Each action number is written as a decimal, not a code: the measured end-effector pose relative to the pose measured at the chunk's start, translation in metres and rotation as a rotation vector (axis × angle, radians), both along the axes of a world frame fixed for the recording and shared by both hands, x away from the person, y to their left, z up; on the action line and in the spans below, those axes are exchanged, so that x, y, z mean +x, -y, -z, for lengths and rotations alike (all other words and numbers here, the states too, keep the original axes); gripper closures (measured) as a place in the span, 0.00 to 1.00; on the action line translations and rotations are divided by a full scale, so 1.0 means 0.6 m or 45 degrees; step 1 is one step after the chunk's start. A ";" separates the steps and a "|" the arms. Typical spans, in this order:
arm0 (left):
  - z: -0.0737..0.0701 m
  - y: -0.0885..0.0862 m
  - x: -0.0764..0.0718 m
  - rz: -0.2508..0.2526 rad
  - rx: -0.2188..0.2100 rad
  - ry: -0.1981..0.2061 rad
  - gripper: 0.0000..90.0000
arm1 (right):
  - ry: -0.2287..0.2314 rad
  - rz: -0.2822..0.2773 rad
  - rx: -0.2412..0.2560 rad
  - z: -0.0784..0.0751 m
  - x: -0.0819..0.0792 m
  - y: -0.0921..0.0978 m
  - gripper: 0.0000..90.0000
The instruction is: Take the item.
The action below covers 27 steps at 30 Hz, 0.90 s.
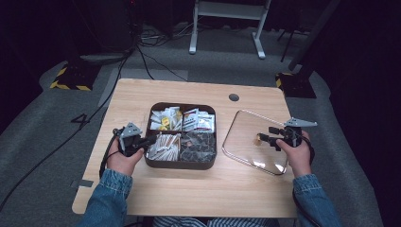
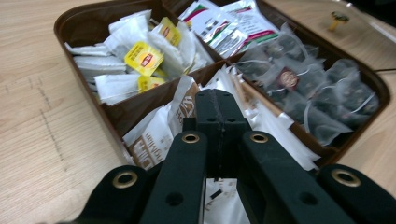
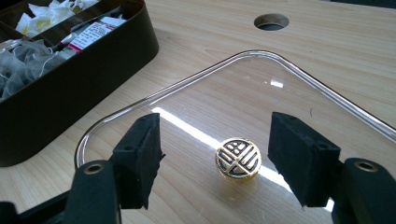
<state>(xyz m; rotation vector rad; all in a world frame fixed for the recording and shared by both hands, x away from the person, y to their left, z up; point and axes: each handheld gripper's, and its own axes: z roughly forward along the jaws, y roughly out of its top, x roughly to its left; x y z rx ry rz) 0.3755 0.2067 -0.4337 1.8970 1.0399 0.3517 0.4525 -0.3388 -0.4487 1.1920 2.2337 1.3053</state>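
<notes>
A clear, rounded-square lid (image 3: 280, 93) with a gold knob (image 3: 238, 157) lies flat on the pale wood-grain table (image 1: 189, 189), just right of the dark brown four-part box (image 1: 181, 163) of paper tea packets (image 2: 154, 140). The right gripper (image 3: 219, 156) stands with jaws apart on either side of the knob. The left gripper (image 2: 215, 105) has its jaws pressed together over the packets. Grey carpet (image 1: 47, 142) surrounds the table.

The high view looks down and forward over the table (image 1: 189, 189). Both gripper views sit low and close, sharing the box (image 2: 84, 23) (image 3: 93, 60) with it.
</notes>
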 end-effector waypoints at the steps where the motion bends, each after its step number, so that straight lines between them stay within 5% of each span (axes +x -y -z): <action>1: -0.003 0.000 -0.003 0.009 -0.010 -0.001 1.00 | 0.000 0.000 0.001 0.000 0.000 0.000 0.40; 11: -0.024 0.009 -0.025 0.072 -0.096 0.028 1.00 | -0.002 -0.014 0.015 0.000 0.004 -0.004 0.39; 27: -0.050 0.062 -0.057 0.264 -0.148 0.060 1.00 | -0.011 -0.010 0.025 0.001 0.006 -0.003 0.39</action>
